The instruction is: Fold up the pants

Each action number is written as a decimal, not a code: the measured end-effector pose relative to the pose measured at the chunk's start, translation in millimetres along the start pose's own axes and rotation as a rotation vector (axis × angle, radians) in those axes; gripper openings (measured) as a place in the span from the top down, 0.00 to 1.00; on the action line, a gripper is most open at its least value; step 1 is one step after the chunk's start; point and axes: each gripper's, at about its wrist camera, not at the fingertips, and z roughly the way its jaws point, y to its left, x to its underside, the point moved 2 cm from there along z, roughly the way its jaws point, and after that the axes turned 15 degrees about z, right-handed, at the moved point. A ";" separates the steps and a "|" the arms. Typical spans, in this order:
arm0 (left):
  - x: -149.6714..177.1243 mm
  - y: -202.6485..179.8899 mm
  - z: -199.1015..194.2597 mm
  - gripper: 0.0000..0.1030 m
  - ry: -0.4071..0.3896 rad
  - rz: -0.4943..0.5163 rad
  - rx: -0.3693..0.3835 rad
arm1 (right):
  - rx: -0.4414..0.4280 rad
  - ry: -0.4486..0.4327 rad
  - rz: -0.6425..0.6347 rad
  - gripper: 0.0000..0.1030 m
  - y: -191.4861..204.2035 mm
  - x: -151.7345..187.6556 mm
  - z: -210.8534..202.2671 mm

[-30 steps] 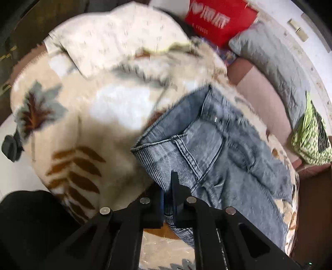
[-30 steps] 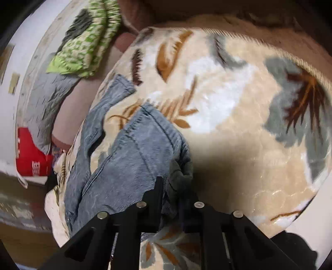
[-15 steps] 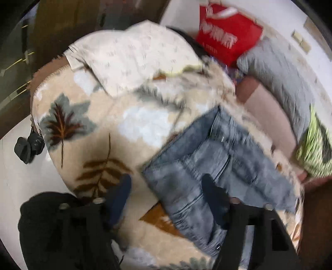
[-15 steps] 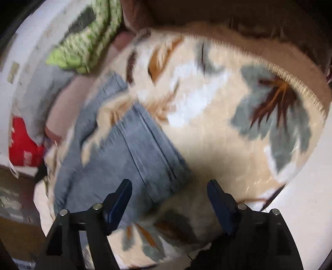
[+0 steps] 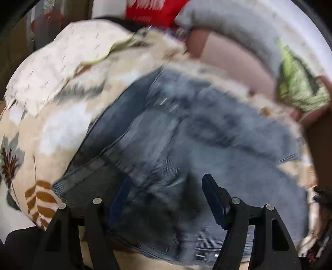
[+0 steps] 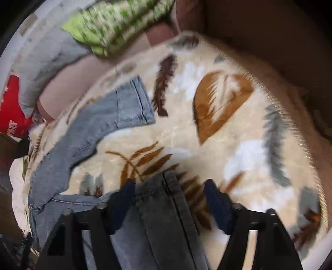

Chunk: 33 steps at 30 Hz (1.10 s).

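Note:
Grey-blue jeans [image 5: 186, 145] lie spread on a cream blanket with a leaf pattern [image 5: 51, 128]. In the left wrist view the waist end is nearest, and my left gripper [image 5: 166, 187] is open just above the denim, holding nothing. In the right wrist view both legs show: one hem [image 6: 132, 101] lies farther off, the other hem [image 6: 164, 197] lies between the fingers of my open right gripper [image 6: 169, 187]. The blanket [image 6: 228, 135] runs out to the right. Both views are blurred by motion.
A cream quilt [image 5: 68, 56], a red bag [image 5: 153, 10], a grey pillow [image 5: 228, 31] and a green patterned cushion [image 5: 296, 87] lie along the far side. The blanket's fringed edge [image 6: 290, 124] marks the drop on the right.
Both grippers were shut on the jeans a second ago. They have let go and opened. The jeans now lie flat, and both grippers have moved back close over the denim.

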 end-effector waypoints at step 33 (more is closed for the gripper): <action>-123.0 9.7 83.5 0.24 0.030 0.055 -0.037 | 0.184 -0.159 -0.157 0.85 79.7 -77.2 37.9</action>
